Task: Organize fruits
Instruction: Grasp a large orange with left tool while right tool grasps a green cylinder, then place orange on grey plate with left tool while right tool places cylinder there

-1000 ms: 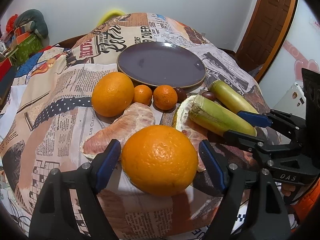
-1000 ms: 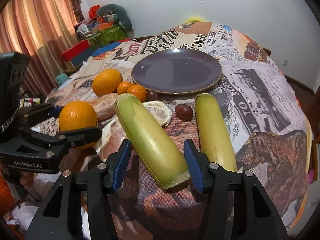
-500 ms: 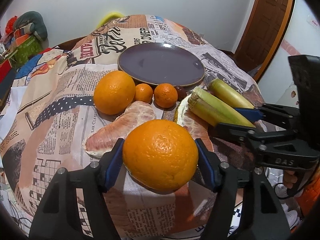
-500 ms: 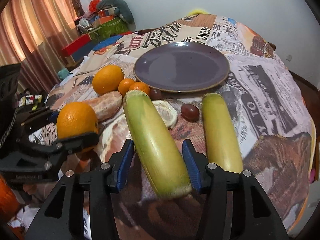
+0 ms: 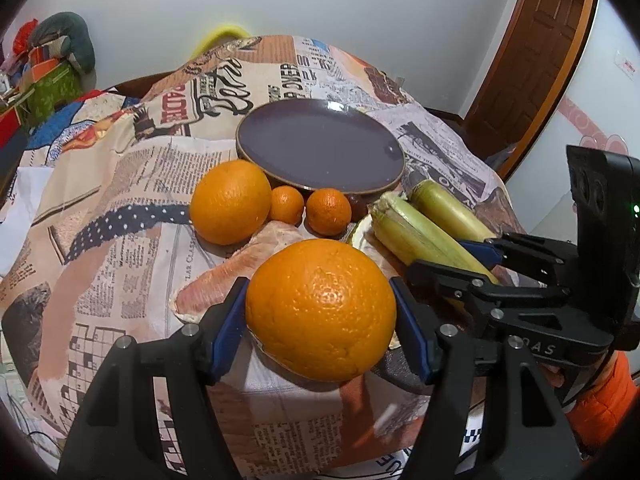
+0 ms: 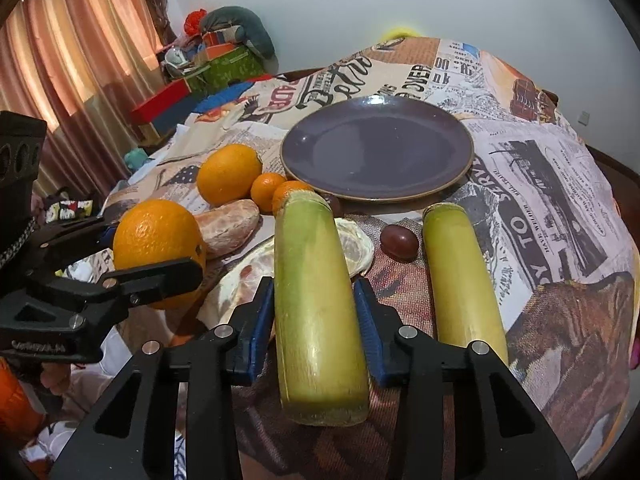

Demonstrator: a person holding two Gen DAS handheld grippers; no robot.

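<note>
Gripping an orange (image 5: 320, 312), the left gripper (image 5: 320, 328) hid part of the peeled segment (image 5: 236, 276). The right gripper (image 6: 316, 320) clamped 1 stalk (image 6: 318, 312), short of the plate (image 6: 376, 152).

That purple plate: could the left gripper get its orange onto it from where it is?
Probably yes. The left gripper is shut on the big orange, the plate is bare, and only low fruit, a second orange and two mandarins, lies between; lifting over should clear them.

My right tool (image 6: 315, 322) clamps a green-yellow stalk (image 6: 318, 308); 2nd stalk (image 6: 460, 276) lies right of it. Left tool (image 6: 120, 264) grips an orange (image 6: 158, 250). Purple plate (image 6: 376, 152) sits behind.
</note>
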